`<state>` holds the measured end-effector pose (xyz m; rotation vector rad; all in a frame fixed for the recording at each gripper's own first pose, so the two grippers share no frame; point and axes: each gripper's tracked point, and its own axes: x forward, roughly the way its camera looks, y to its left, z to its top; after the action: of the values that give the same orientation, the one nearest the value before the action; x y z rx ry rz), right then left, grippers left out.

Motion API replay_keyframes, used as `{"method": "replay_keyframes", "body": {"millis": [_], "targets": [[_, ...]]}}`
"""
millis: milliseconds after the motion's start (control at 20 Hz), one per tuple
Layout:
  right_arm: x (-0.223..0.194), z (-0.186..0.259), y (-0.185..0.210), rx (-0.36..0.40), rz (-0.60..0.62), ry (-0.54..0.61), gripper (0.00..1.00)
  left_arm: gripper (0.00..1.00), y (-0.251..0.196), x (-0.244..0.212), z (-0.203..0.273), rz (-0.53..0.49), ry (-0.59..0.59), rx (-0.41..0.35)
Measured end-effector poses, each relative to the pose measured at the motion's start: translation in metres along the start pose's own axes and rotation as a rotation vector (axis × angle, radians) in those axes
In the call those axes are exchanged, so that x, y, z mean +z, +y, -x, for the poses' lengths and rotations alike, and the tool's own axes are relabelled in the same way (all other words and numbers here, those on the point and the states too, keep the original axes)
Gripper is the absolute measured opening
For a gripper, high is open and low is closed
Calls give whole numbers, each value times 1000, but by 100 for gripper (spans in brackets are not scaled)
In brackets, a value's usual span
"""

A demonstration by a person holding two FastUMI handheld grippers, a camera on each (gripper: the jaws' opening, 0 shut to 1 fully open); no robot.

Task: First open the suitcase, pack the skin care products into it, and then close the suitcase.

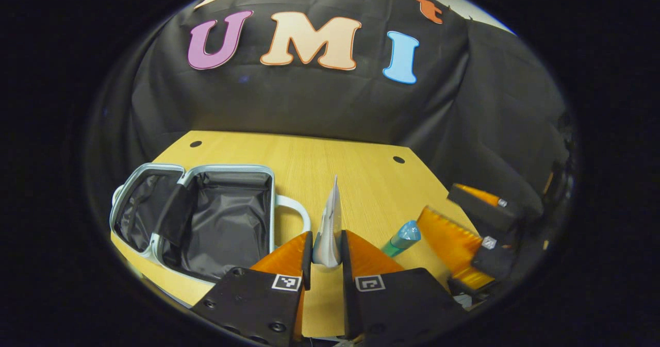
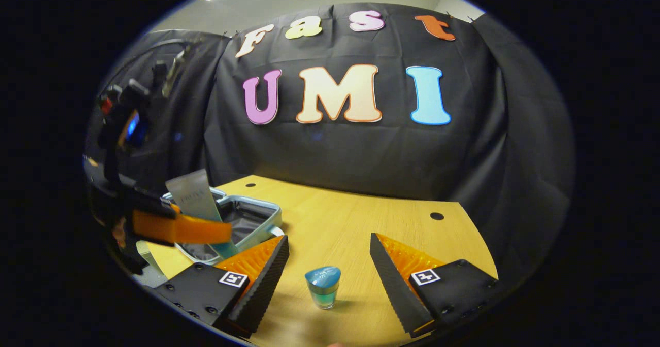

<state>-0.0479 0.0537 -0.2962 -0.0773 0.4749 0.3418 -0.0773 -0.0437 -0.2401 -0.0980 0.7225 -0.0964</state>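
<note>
In the left gripper view we see the suitcase [image 1: 201,218] lying open on the table [image 1: 330,161] at far left, and just right of it our left gripper [image 1: 326,251] pinching a flat grey tube [image 1: 330,228] upright between both fingers. Farther right the blue bottle [image 1: 403,237] stands near the right gripper [image 1: 477,233]. In the right gripper view we see the right gripper [image 2: 330,264] spread wide, the bottle [image 2: 323,286] standing untouched between its fingers.

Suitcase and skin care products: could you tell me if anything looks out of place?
Nothing stands out. The suitcase lies open on the table, the left gripper holds a white tube, and the blue-capped bottle stands upright between the right gripper fingers.
</note>
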Motion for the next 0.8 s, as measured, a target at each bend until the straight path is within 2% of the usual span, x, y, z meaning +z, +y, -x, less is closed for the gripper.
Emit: {"method": "replay_keyframes", "body": {"millis": [250,450,650,750,800], "targets": [[-48,-19,2,-29,29,92,99,24,19,12,11,-11,9,11],[-89,-28,8,-8,19,181,96,23,33,14,19,-23,11,25],[-107,-32,17,17,33,231,83,23,47,11,22,-8,23,40],[-110,-38,10,-6,44,237,74,23,54,9,23,4,31,46],[-106,-34,11,-3,29,238,64,23,58,7,23,11,34,49]]}}
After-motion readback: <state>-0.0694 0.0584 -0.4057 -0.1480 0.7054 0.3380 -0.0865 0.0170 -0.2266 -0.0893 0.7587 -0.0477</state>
